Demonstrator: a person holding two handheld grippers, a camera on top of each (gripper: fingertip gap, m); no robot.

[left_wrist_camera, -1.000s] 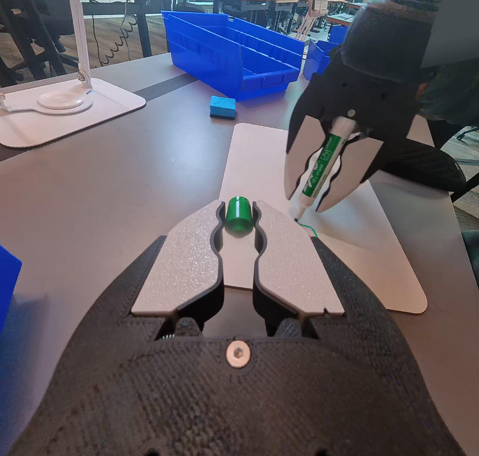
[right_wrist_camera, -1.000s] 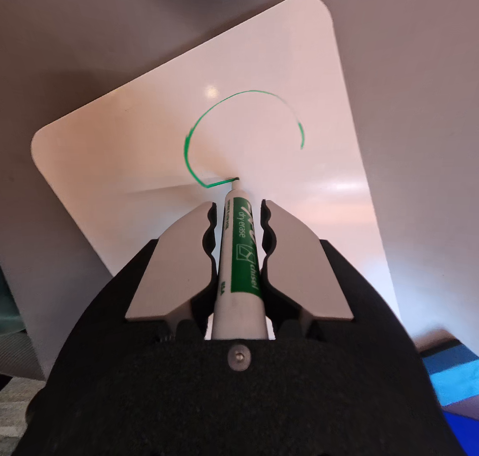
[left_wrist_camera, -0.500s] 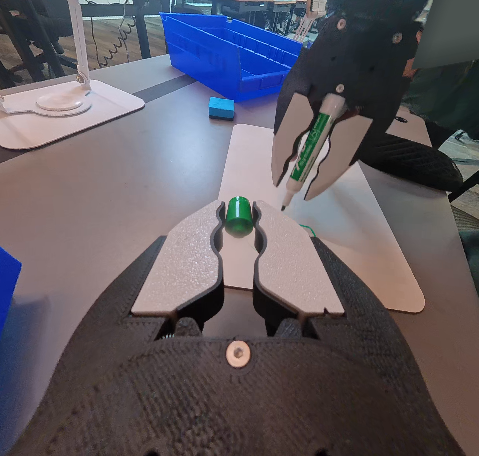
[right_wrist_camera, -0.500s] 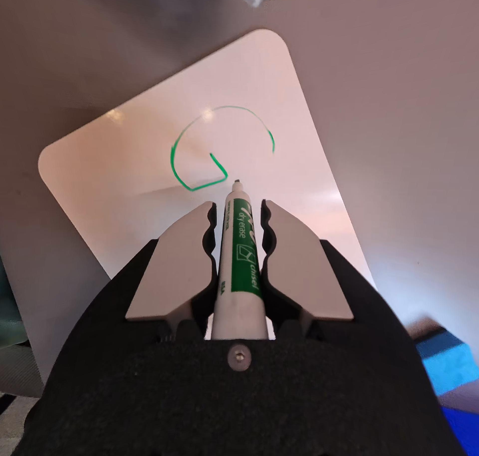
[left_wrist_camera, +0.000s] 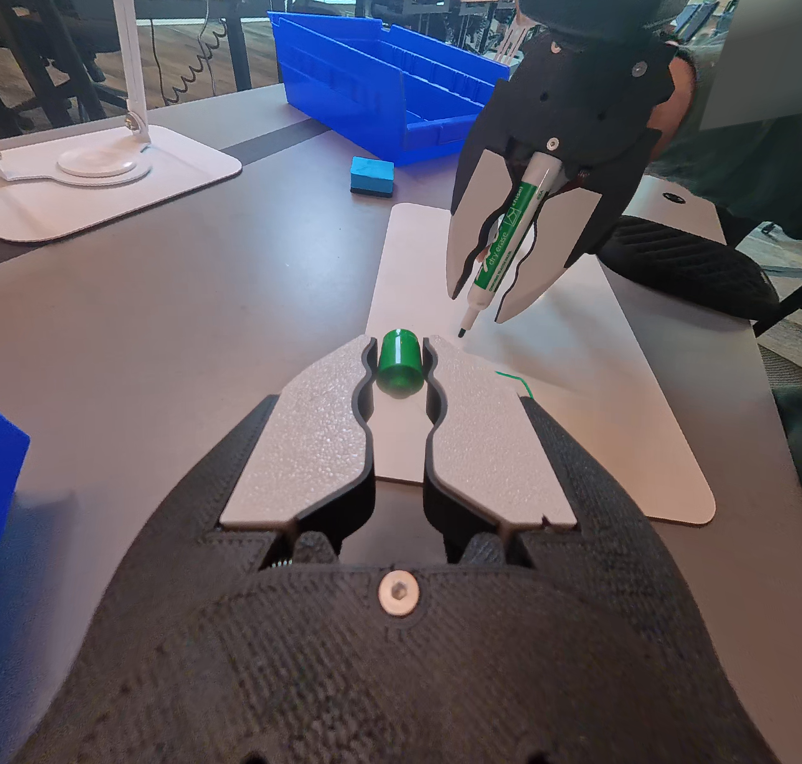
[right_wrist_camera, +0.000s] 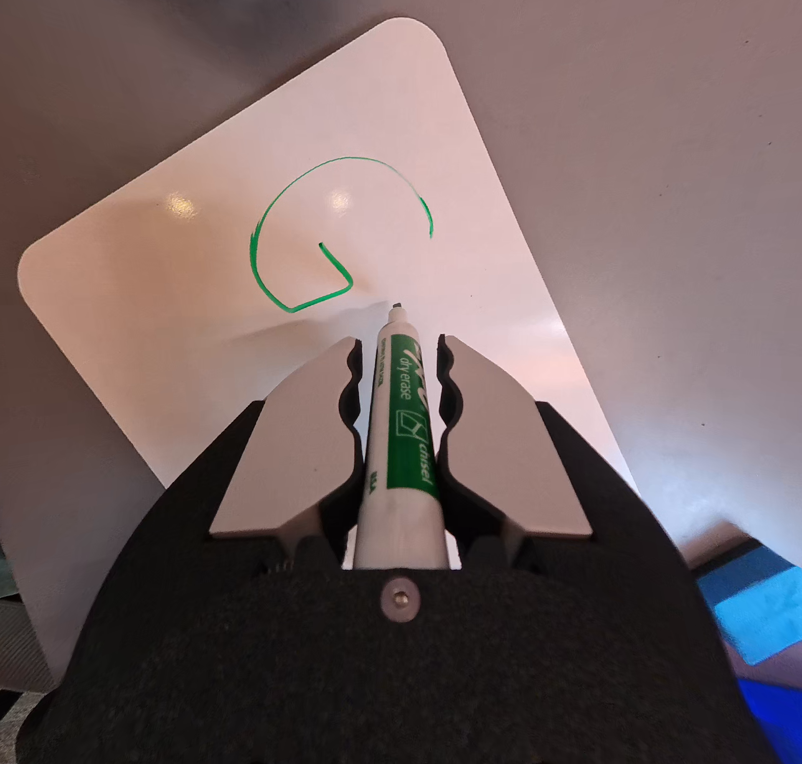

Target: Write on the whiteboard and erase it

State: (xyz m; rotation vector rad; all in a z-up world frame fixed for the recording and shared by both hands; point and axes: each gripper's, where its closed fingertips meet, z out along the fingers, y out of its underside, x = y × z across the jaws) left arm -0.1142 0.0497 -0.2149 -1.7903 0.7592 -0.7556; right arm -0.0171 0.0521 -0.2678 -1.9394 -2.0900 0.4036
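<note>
My right gripper (right_wrist_camera: 398,343) is clamped on the marker (right_wrist_camera: 401,430), a smooth white barrel with a green label, its dark chisel tip lifted just off the glossy, round-cornered whiteboard (right_wrist_camera: 499,265) lying flat on the matte grey bench (left_wrist_camera: 195,309). My left gripper (left_wrist_camera: 397,348) pinches the shiny green cap (left_wrist_camera: 398,367) between its pebbled grey fingers (left_wrist_camera: 312,430). Only the right wrist view shows me the whole green stroke (right_wrist_camera: 304,239), an open curve hooked inward. Only the left wrist view shows the blue foam eraser (left_wrist_camera: 372,176) near the board's far corner, beside a ribbed blue plastic bin (left_wrist_camera: 382,92) and a white stand (left_wrist_camera: 108,165).
</note>
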